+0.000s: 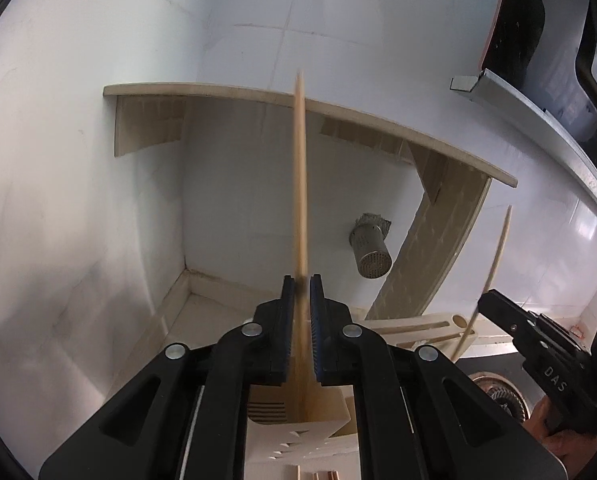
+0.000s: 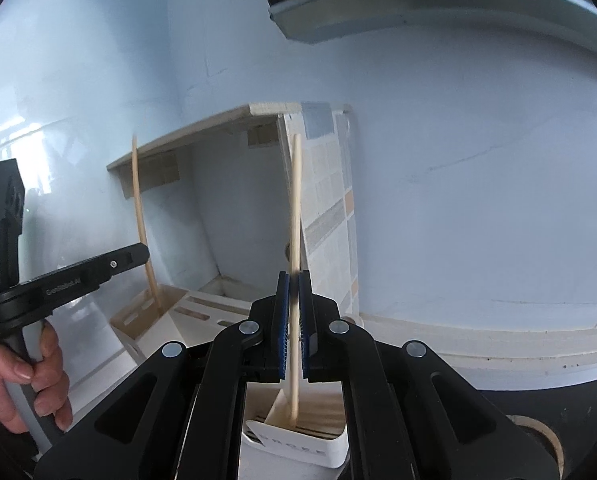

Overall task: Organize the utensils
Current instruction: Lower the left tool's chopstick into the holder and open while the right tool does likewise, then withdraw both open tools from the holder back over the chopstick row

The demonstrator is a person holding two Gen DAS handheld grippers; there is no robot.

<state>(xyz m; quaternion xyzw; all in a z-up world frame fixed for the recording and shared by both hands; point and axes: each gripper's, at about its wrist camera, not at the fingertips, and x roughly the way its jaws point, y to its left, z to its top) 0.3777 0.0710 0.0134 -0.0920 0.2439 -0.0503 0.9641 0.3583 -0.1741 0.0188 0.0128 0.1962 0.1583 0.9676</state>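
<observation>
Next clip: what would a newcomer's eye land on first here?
Two pale wooden chopsticks standing upright: the left gripper clamps one chopstick, the right gripper the other chopstick, each lower end dipping into a cream holder below. Behind, a wooden shelf crosses the white wall.

one pale wooden chopstick (image 1: 300, 184) is held near upright between the left tongs (image 1: 302, 280), its lower end in a cream holder (image 1: 298, 436). a second chopstick (image 2: 295, 240) is held upright, its tip apparently inside a white slotted holder (image 2: 298, 446).
</observation>
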